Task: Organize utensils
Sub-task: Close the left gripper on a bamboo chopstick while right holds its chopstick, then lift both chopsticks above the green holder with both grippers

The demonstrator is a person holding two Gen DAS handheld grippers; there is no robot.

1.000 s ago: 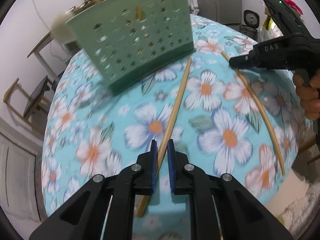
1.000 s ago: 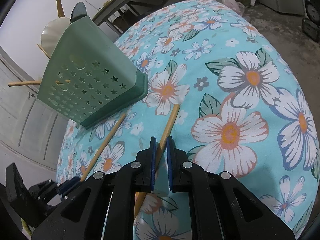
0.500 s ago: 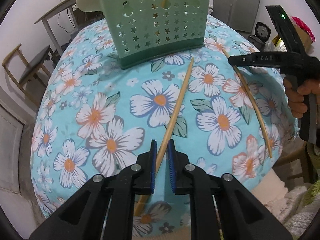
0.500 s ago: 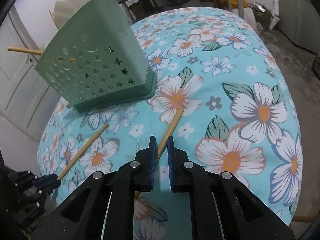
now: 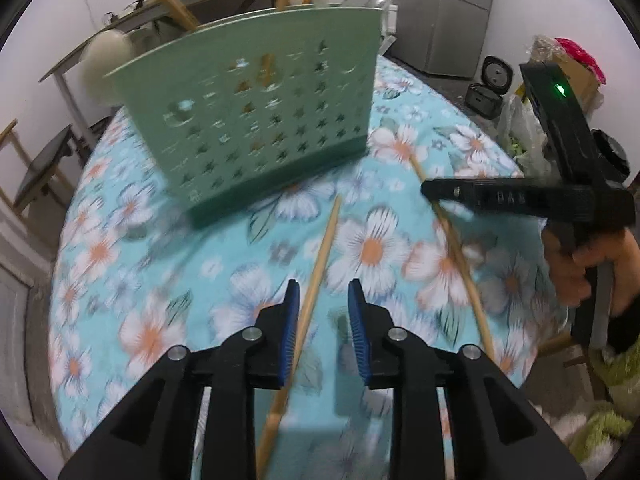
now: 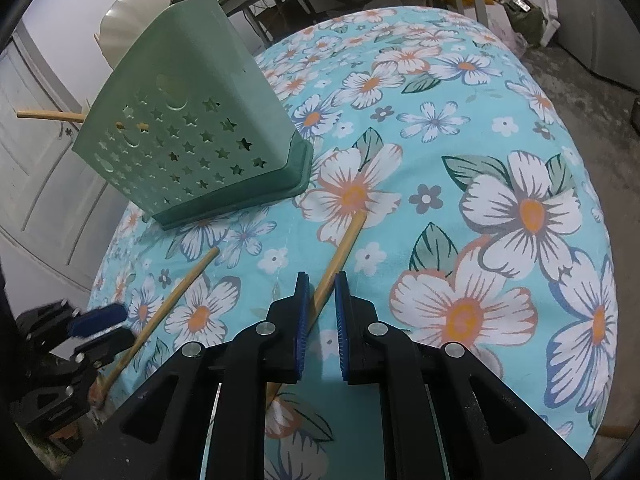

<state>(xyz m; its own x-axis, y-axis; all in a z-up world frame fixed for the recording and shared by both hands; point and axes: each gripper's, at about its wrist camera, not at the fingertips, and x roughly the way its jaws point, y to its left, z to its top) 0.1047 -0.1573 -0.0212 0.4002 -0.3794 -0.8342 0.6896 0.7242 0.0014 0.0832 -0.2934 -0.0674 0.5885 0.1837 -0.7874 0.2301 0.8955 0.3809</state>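
Note:
Two long wooden sticks lie on the flowered tablecloth in front of a green perforated utensil holder [image 5: 260,120], also in the right wrist view [image 6: 192,128]. My left gripper [image 5: 323,296] is open, its pads apart around one stick [image 5: 320,264], which rests near the left pad. My right gripper [image 6: 321,296] is open a little around the other stick [image 6: 340,252], not pressing it. The right gripper also shows in the left wrist view [image 5: 432,192] over its stick [image 5: 460,260]. The left gripper shows in the right wrist view [image 6: 96,324] by its stick [image 6: 172,300].
The holder holds several wooden utensils and a pale ladle [image 5: 104,60]. The round table's edges [image 6: 592,320] fall away close on all sides. A chair [image 5: 36,172] stands left; a fridge [image 5: 444,16] and rice cookers [image 5: 492,84] stand behind.
Both grippers have opened from shut on their sticks; the sticks now lie loose between the pads. The left camera has moved closer to the holder.

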